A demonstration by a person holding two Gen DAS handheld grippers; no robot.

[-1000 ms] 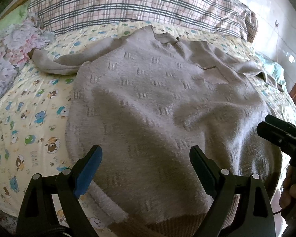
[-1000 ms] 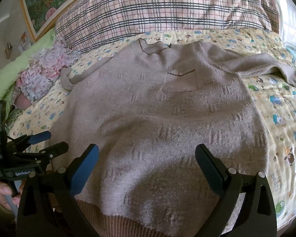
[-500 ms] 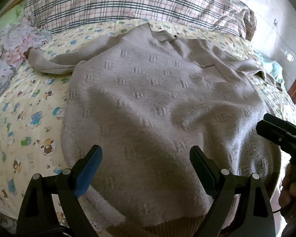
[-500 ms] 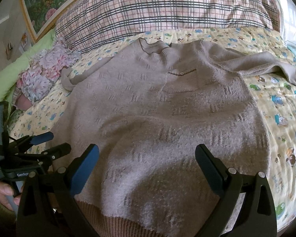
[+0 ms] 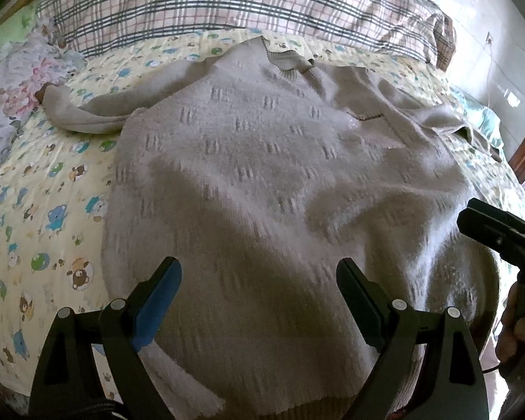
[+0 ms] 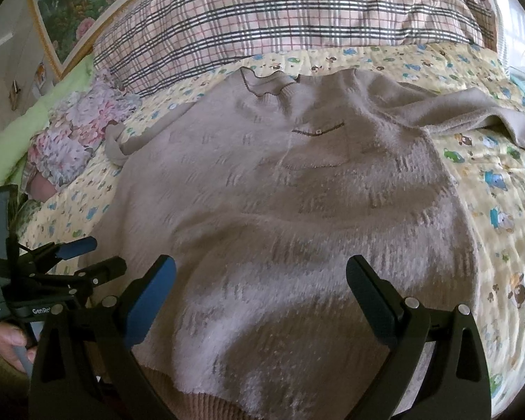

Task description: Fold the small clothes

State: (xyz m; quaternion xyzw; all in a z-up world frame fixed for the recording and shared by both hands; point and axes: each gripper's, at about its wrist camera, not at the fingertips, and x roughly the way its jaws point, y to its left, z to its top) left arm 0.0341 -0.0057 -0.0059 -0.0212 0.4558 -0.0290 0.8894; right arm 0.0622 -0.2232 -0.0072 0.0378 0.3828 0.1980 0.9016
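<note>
The grey knit sweater (image 6: 280, 182) lies flat, front up, on the cartoon-print bedsheet (image 5: 52, 182), collar toward 12 o'clock by the plaid pillow (image 6: 280, 10), ribbed hem at 6 o'clock right under both cameras. One sleeve (image 5: 98, 115) runs out to about 10 o'clock in the left wrist view, the other (image 6: 472, 115) trails off toward 2 o'clock in the right wrist view.

The left gripper (image 5: 259, 280) and the right gripper (image 6: 260, 276) both hover over the hem end with jaws wide apart, holding nothing.

What could go wrong: the knit is thick and fuzzy, so a shallow pinch probably catches only the top layer and the fold drags crooked. The two grippers also sit close together, so they could bump. The sleeves are splayed unevenly, so folding the body first likely leaves a lumpy bundle.

Readable writing: just "GenRo" on the left gripper's body, cut off by the right gripper's finger. The sweater shows no label.
</note>
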